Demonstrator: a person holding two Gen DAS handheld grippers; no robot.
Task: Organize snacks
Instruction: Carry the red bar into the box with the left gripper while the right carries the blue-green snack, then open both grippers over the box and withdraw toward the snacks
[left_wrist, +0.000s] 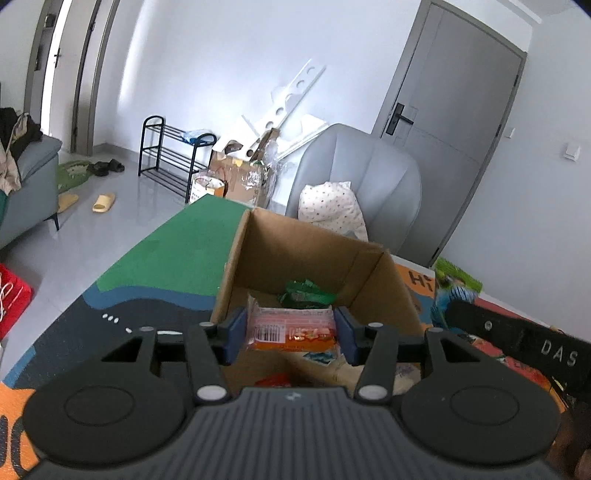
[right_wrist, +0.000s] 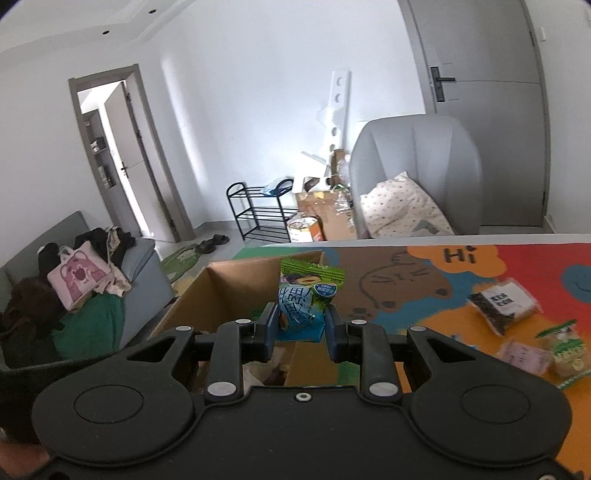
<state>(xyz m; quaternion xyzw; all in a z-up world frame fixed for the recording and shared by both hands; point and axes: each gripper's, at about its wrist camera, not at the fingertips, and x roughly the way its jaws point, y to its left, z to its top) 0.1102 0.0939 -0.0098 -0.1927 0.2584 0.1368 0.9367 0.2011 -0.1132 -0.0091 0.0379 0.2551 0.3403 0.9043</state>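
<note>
An open cardboard box (left_wrist: 310, 254) stands on a colourful play mat. My left gripper (left_wrist: 291, 334) is shut on a pink and orange snack packet (left_wrist: 291, 328) and holds it over the box opening. A green packet (left_wrist: 306, 293) lies inside the box. My right gripper (right_wrist: 301, 326) is shut on a blue and green snack bag (right_wrist: 304, 299), held upright by the near right corner of the box (right_wrist: 236, 284). The bag and the right gripper also show at the right edge of the left wrist view (left_wrist: 454, 291).
Loose snack packets lie on the mat to the right: a dark one (right_wrist: 502, 304), a pink one (right_wrist: 524, 356) and a green-trimmed one (right_wrist: 565, 350). A grey armchair (right_wrist: 417, 162) stands beyond the mat. A sofa with clothes (right_wrist: 85, 277) is at the left.
</note>
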